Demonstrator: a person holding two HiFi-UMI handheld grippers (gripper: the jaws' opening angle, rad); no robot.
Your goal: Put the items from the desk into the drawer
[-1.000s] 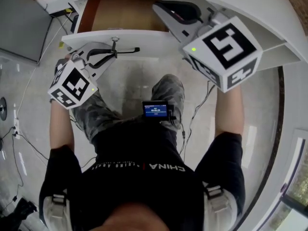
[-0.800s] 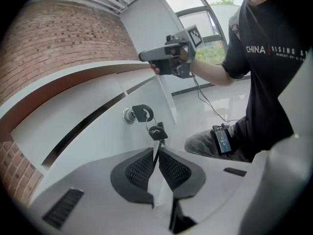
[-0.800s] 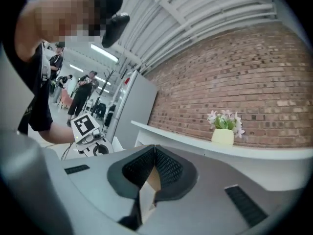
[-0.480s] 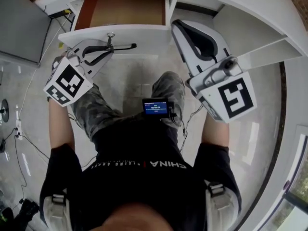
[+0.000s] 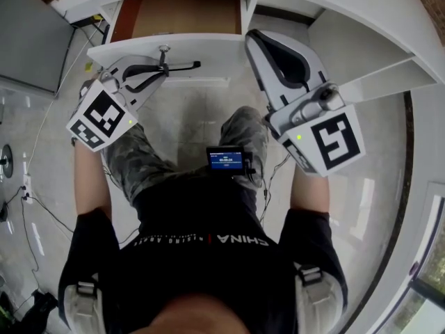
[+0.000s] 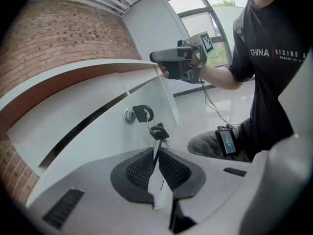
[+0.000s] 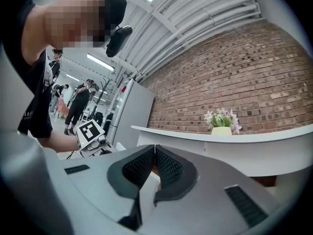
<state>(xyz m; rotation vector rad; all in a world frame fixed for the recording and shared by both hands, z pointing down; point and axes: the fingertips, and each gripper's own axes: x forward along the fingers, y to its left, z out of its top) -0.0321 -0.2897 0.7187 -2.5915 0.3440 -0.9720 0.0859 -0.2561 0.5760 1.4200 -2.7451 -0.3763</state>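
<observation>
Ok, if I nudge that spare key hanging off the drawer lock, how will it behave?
The spare key hangs loose from the key in the lock, so it'll probably swing away rather than resist. It looks small and thin, so it's likely light and awkward to pinch.

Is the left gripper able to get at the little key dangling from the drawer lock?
Probably yes. The left gripper sits right at the dangling key, just below the drawer lock, with nothing in the way. Its jaws are together and already seem to pinch the key's blade.
</observation>
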